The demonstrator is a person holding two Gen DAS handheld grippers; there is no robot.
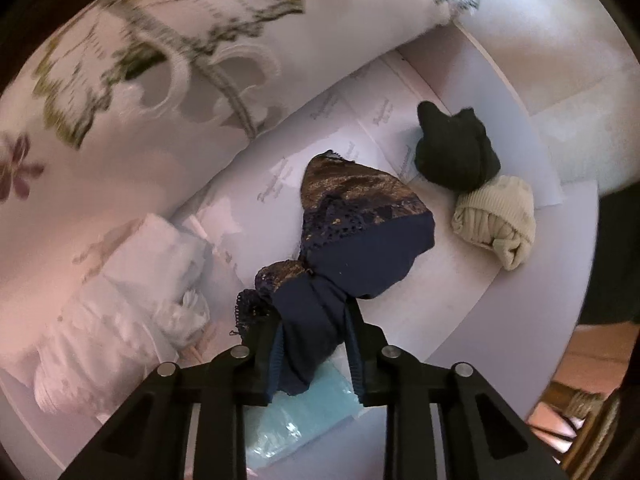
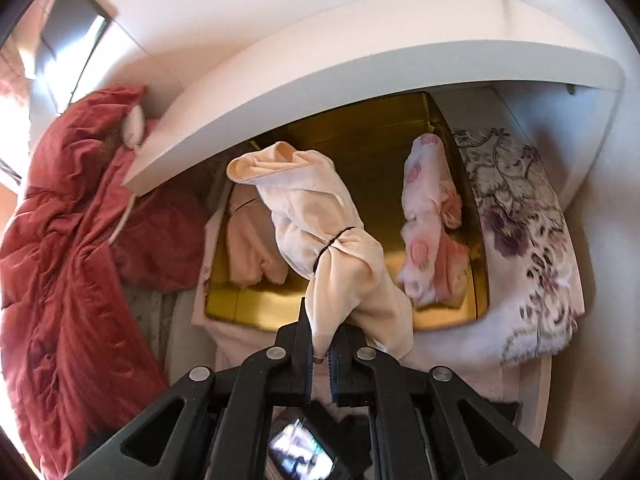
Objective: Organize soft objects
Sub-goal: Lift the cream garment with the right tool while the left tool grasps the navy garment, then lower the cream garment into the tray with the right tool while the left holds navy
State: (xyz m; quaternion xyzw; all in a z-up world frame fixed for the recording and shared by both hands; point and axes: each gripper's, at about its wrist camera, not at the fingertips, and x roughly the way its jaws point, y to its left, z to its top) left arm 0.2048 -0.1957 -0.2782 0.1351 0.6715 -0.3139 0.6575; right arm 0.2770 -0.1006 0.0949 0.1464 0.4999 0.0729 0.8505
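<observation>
In the left wrist view, a navy garment with gold-patterned lace (image 1: 360, 216) lies on a white paper-lined surface (image 1: 440, 304). Its bunched end sits pinched between the fingers of my left gripper (image 1: 314, 316). Beyond it lie a black sock ball (image 1: 456, 156) and a beige rolled sock (image 1: 496, 220), touching each other. In the right wrist view, my right gripper (image 2: 322, 340) is shut on the tail of a cream cloth bundle (image 2: 312, 216) tied with a black band. The bundle hangs over a gold tray (image 2: 360, 144), which holds a pink rose-print bundle (image 2: 432, 220) and a peach cloth (image 2: 248, 248).
A floral pillow (image 1: 152, 60) borders the far left side, and folded white cloth (image 1: 132, 288) lies at the left. A light blue packet (image 1: 304, 412) shows under the left jaws. A white shelf (image 2: 360, 60) overhangs the tray, with a red quilted cover (image 2: 60, 240) at its left and floral fabric (image 2: 524, 232) at its right.
</observation>
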